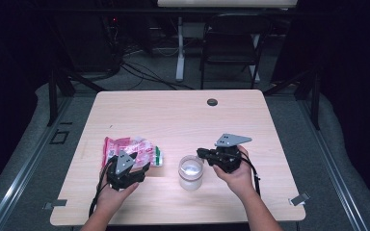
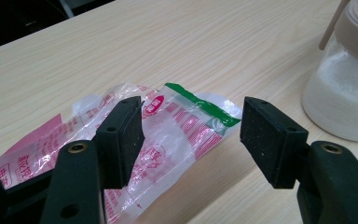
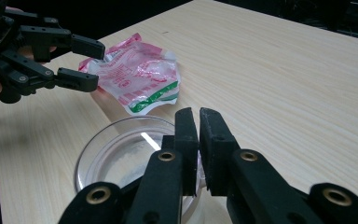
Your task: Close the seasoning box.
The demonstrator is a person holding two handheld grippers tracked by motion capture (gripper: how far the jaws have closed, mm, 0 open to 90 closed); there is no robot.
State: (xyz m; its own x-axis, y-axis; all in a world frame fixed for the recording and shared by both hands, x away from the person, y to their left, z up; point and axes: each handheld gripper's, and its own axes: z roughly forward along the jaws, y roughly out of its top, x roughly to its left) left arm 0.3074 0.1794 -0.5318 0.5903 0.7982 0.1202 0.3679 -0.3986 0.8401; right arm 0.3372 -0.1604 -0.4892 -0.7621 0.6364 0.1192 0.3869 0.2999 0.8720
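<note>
A crumpled clear plastic bag (image 1: 130,147) with pink print and a green strip lies on the table's left half. My left gripper (image 1: 142,162) hovers over the bag's near right end, open, with the bag (image 2: 177,121) showing between and under its jaws (image 2: 191,135). A clear jar (image 1: 191,173) holding white powder stands uncapped just right of the bag. My right gripper (image 1: 200,153) reaches in from the right and is shut on the jar's rim (image 3: 116,154); its jaws (image 3: 199,126) stand almost together. The bag (image 3: 140,74) and left gripper (image 3: 91,63) also appear in the right gripper view.
The light wooden table (image 1: 173,115) has a small black round cap (image 1: 212,102) near its far edge. A dark folding chair (image 1: 231,43) and cables sit on the floor beyond. The jar (image 2: 340,93) stands close to the left gripper's right jaw.
</note>
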